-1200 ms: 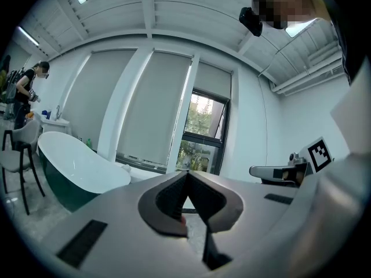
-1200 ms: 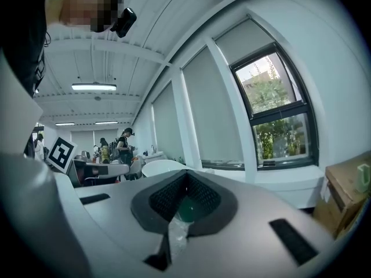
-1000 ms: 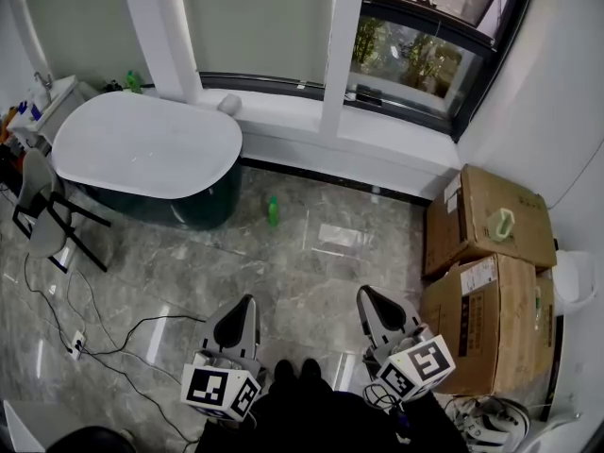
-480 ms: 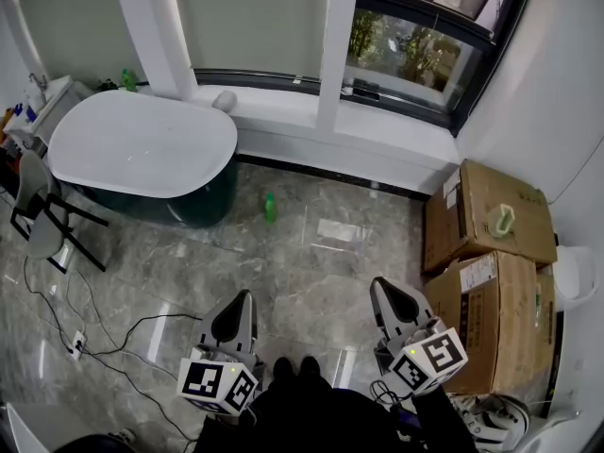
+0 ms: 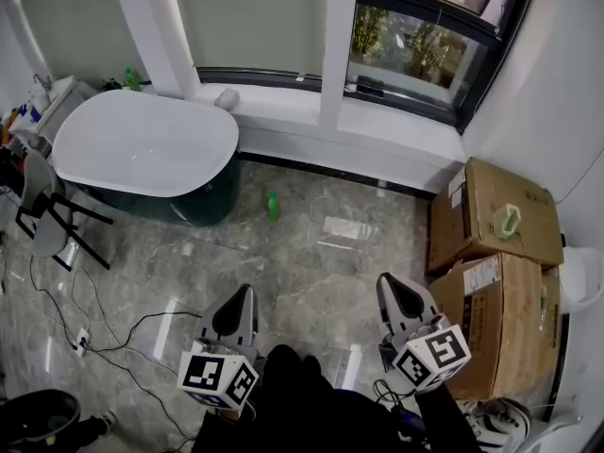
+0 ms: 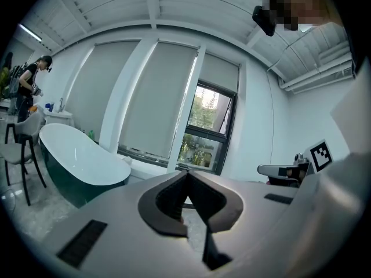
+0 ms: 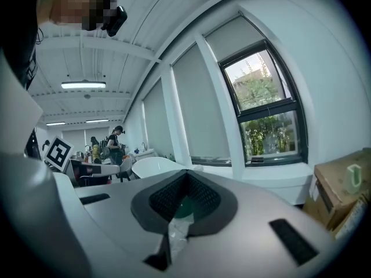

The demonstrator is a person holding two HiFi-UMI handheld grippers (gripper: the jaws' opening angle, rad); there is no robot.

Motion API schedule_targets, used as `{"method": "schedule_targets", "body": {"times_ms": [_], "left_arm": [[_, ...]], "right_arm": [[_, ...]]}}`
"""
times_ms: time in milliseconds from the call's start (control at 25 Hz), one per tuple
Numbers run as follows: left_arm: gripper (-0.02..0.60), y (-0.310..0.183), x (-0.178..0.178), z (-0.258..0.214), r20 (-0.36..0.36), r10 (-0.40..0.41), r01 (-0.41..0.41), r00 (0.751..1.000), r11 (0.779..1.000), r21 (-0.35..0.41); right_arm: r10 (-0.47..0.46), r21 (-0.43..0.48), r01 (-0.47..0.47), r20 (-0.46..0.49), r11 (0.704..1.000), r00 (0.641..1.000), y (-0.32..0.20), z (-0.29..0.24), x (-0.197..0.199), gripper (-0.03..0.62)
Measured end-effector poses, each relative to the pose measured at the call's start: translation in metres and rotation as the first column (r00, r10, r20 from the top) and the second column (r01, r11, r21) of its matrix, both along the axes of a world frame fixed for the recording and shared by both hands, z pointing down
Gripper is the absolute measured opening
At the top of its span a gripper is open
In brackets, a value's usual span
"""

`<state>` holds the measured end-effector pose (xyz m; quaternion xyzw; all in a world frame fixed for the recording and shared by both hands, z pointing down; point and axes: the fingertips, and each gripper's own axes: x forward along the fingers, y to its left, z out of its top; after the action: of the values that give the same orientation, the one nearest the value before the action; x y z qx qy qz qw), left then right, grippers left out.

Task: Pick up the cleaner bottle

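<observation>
The cleaner bottle (image 5: pixel 272 206), small and green, stands on the grey marble floor beside the round end of the bathtub (image 5: pixel 142 144). Both grippers hang low at the near side of the room, well short of the bottle. My left gripper (image 5: pixel 247 293) points toward it with its jaws closed tip to tip and nothing between them; the left gripper view shows the same shut jaws (image 6: pixel 186 172). To the bottle's near right, my right gripper (image 5: pixel 388 281) also has its jaws together and empty (image 7: pixel 185 174).
Two cardboard boxes (image 5: pixel 491 217) are stacked along the right wall, close to my right gripper. A chair (image 5: pixel 42 217) and loose cables (image 5: pixel 113 340) lie at the left. A second green bottle (image 5: pixel 130 80) stands behind the tub. A window sill (image 5: pixel 377 121) runs along the far wall.
Both grippers have drifted a little, the right one toward the right and nearer in the head view. A dark figure has come into the bottom left corner. The bottle has not moved.
</observation>
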<state>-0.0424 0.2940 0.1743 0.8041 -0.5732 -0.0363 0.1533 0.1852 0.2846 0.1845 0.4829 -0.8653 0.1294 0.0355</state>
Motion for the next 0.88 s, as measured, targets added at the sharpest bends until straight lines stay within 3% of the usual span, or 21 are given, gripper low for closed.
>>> {"method": "schedule_targets", "body": {"times_ms": [320, 880], "left_arm": [[0.005, -0.038, -0.005, 0.012, 0.016, 0.012, -0.011, 1.0, 1.0, -0.018], [0.005, -0.191, -0.028, 0.019, 0.025, 0.079, -0.078, 0.997, 0.996, -0.036]], "right_arm": [[-0.003, -0.019, 0.003, -0.011, 1.0, 1.0, -0.035, 0.01, -0.011, 0.002], [0.043, -0.014, -0.044, -0.036, 0.999, 0.998, -0.178, 0.009, -0.05, 0.002]]}}
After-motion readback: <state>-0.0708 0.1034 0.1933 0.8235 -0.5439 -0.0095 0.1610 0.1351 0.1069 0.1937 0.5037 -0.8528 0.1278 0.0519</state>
